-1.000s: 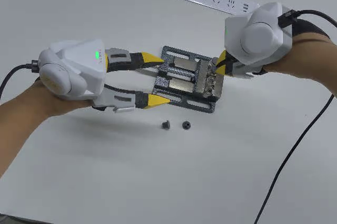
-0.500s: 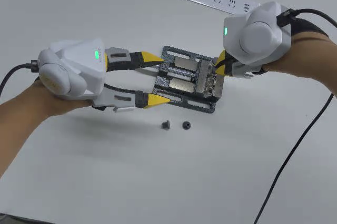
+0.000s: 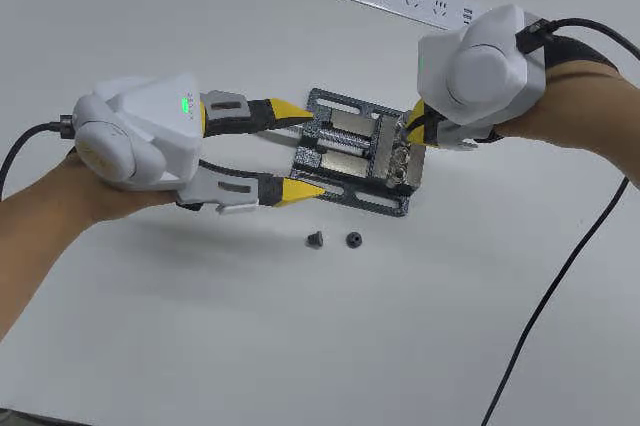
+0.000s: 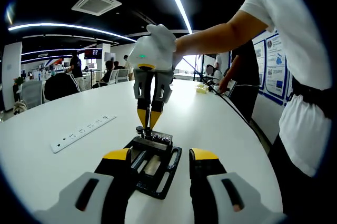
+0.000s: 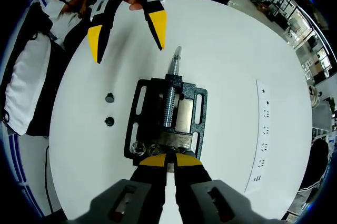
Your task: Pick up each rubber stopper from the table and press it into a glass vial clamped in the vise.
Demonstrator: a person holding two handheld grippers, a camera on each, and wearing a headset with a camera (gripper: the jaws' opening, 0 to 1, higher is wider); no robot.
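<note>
— Two rubber stoppers (image 3: 315,239) lie loose on the table (image 3: 200,336). Report tool status, left to right.

— My left gripper (image 3: 308,151): released, jaws wide apart, held at the screw end of the vise (image 3: 345,201). The loose stoppers sit near each other, just in front of the vise, and nothing grips either of them. My right gripper (image 3: 412,131): jaws drawn together, tips pointing down over the glass vials (image 5: 138,146) at the other end of the vise. I cannot tell whether a stopper is pinched between those tips.

— Hazards from this position?

— 1. Off-axis pressing. If my right tips come down tilted, a stopper would likely seat crooked or pop sideways out of the vial mouth.
2. Excess force. Glass clamped in steel cannot give, so hard pressing could crack a vial rim.
3. Vise shift. The vise appears to rest free on the table, so a sideways push could slide it.
4. Roll-away. A careless sweep of my left jaws could knock the loose stoppers out of reach.
</note>
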